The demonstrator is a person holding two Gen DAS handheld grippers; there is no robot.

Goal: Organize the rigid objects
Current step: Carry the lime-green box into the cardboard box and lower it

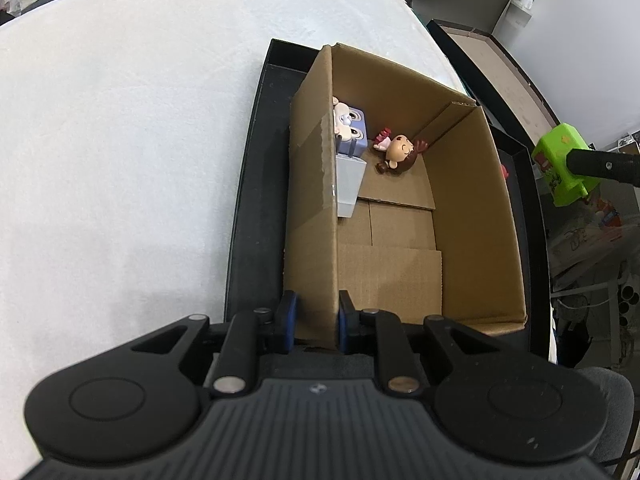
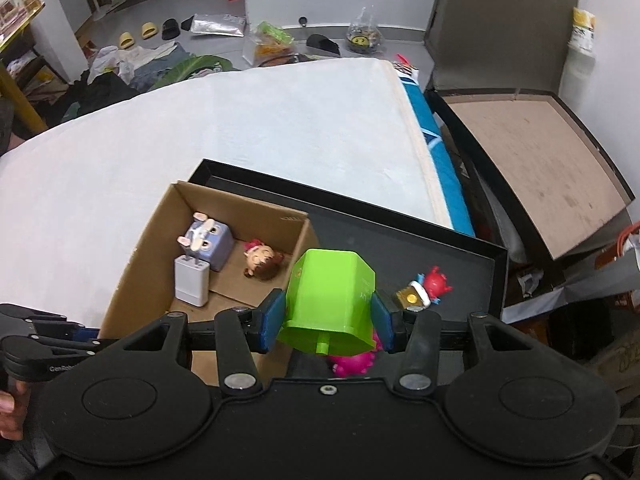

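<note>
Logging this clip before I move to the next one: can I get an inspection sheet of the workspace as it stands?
Surface: white cloth-covered table bearing a black tray.
Job's things: cardboard box stands in the tray, holding a purple cube toy, a white charger and a doll figure; red figure and pink toy lie in the tray outside the box.
Clutter: nothing seen on the cloth.
Grippers: left gripper clamps the box's near wall; right gripper holds a green container.
Cables: nothing seen.
Surroundings: slippers, bags and clothes on the floor; a board leaning at right.
</note>
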